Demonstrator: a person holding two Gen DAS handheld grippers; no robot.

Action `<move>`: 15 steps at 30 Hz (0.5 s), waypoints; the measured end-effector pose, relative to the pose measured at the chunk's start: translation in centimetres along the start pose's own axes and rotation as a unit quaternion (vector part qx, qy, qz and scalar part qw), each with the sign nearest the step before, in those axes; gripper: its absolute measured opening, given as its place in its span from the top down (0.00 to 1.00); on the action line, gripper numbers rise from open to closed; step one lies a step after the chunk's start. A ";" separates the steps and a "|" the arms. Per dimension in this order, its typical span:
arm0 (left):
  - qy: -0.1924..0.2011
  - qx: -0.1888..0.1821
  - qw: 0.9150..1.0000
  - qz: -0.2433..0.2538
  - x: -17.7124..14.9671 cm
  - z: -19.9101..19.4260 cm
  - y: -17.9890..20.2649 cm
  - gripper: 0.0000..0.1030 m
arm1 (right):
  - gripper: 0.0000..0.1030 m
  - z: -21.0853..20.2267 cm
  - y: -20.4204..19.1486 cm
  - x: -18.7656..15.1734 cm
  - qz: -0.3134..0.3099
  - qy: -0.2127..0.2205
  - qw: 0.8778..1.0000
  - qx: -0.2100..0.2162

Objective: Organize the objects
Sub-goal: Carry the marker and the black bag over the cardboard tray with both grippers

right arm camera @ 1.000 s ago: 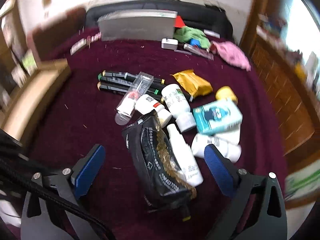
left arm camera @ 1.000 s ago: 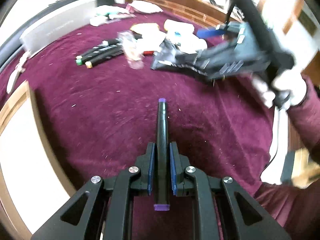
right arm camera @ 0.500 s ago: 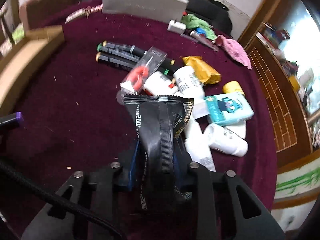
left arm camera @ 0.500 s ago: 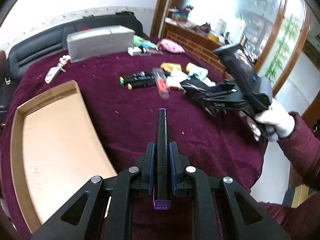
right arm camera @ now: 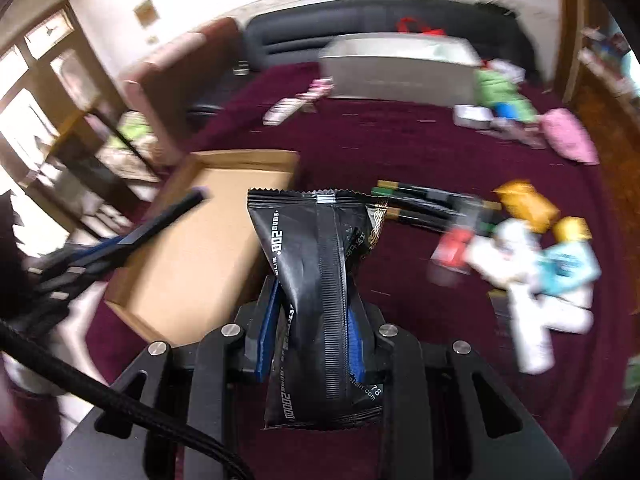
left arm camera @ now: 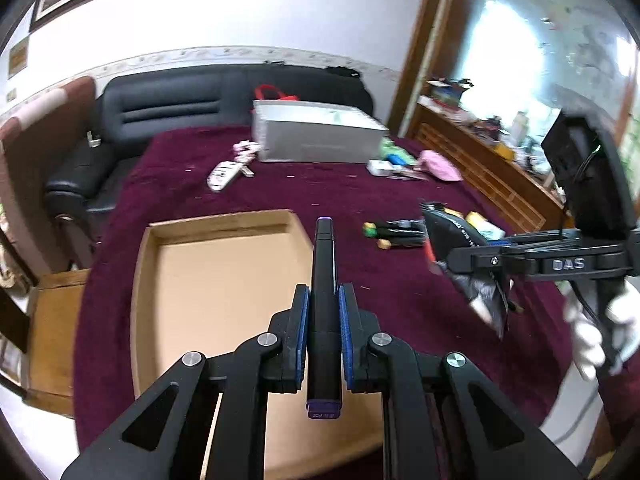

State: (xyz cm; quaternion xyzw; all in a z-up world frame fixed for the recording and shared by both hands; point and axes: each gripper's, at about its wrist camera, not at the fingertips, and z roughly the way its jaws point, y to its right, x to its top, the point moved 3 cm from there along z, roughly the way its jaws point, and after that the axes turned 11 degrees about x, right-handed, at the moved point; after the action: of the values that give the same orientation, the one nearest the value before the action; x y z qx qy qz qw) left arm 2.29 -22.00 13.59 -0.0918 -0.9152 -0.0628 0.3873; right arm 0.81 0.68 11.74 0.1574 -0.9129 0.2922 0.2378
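Note:
My left gripper is shut on a black marker with purple ends, which hangs over the right edge of the shallow cardboard tray. My right gripper is shut on a black snack packet, held upright in the air to the right of the tray. The left wrist view shows the right gripper with the packet at the right, in a white-gloved hand. In the right wrist view the left gripper and marker tip sit at the left.
On the maroon cloth to the right lie black markers, white bottles, a yellow packet and a teal box. A silver box and a pink pouch sit at the back. A black sofa stands behind.
The right gripper shut on the black packet and lifted it off the pile. Both grippers rose and swung left toward the cardboard tray; the left still holds the marker.

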 end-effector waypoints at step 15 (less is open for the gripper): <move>-0.087 0.043 0.992 -0.078 1.6 14.5 -5.1 0.89 | 0.75 17.0 0.3 7.3 0.118 -0.044 0.992 -0.027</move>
State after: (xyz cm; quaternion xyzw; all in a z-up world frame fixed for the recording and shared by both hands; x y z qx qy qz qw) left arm -10.05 -24.04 4.50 -0.0086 -0.9517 -0.0450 0.3037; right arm -11.23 -10.53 3.25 0.0548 -0.9421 0.2865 0.1652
